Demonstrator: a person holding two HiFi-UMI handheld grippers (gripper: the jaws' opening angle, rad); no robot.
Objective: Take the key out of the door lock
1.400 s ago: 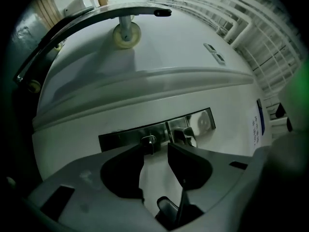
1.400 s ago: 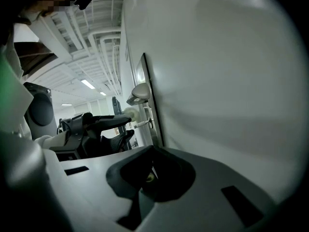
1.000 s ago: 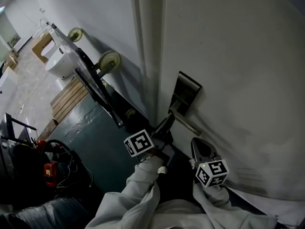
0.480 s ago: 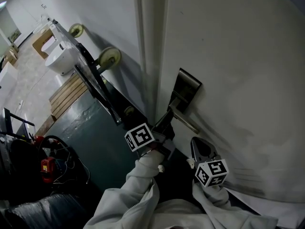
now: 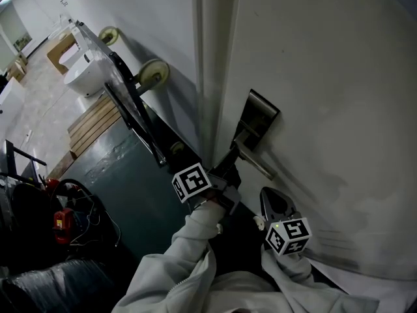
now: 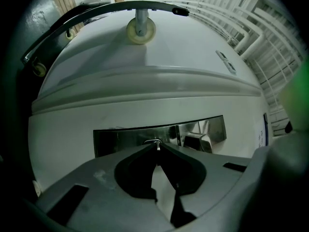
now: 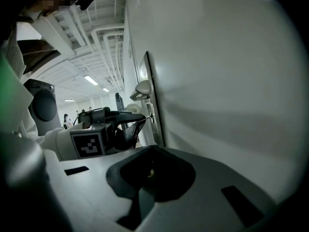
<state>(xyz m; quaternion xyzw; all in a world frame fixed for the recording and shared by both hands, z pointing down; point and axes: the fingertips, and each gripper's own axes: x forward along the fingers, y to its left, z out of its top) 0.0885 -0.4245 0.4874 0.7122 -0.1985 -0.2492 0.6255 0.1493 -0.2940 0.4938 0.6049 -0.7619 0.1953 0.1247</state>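
Jaws on the left gripper have just been closing. In the left gripper view the 2 tips meet at a point and pinch the small metal head of the key. The key stands in the shiny lock plate on the white door. The lever handle sits on the same plate, just right of the key.

Head view: left gripper reaches up to the plate just below the lever, nose against the plate area. The key itself is too small and dark to make out here. The left gripper's marker cube sits behind the nose, with a pale sleeve below it. The right gripper hangs lower and to the right, close to the door face but apart from plate and lever. A wheeled cart leans along the wall on the left.

Right gripper view: the right gripper's 2 jaws are together, with nothing between the tips. Ahead and left, the left gripper shows side-on, its tips on the key at the plate edge, under the lever. The door fills the right half of the view.
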